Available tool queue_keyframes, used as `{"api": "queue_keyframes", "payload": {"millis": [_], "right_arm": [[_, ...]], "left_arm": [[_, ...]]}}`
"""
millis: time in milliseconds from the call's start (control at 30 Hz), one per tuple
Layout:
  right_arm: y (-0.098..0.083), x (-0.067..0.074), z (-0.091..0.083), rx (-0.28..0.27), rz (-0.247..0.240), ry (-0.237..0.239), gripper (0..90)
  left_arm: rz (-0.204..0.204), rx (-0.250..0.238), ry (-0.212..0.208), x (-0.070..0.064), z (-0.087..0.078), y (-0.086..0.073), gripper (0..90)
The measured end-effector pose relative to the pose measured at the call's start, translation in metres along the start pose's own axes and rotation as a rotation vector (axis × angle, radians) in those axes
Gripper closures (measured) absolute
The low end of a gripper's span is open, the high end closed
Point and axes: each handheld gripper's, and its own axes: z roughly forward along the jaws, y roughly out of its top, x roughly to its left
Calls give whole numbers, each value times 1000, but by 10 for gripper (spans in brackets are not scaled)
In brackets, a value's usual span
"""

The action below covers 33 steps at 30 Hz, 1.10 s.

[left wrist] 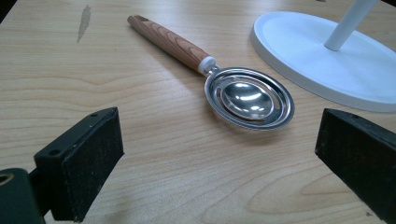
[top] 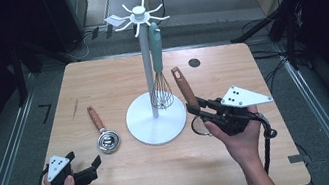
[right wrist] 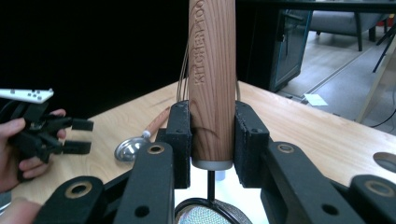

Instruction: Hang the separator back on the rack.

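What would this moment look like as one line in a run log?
right tool: shut on strainer handle | left tool: open, idle, facing scoop | whisk: hanging on stand

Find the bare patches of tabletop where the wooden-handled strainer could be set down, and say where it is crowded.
Bare: the near strip between the left gripper and right gripper; the far left corner behind the slotted spoon. Crowded: around the white stand, with its hanging whisk and the held strainer.
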Motion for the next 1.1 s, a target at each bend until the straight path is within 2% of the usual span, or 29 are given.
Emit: {"api": "queue_keyframes", "payload": {"millis": [467, 600, 867, 1100], "right_arm": [[29, -11, 10, -81, 13, -32, 730], [37, -16, 14, -105, 32, -30, 730], [52, -25, 23, -129, 56, -42, 730], [68, -26, 33, -149, 61, -33, 730]], "left_arm": [[-2, -5, -8, 1, 0, 0, 12], [-2, -5, -10, 1, 0, 0, 12], [-6, -4, -10, 1, 0, 0, 12], [-7, -2, -12, 1, 0, 0, 12]]}}
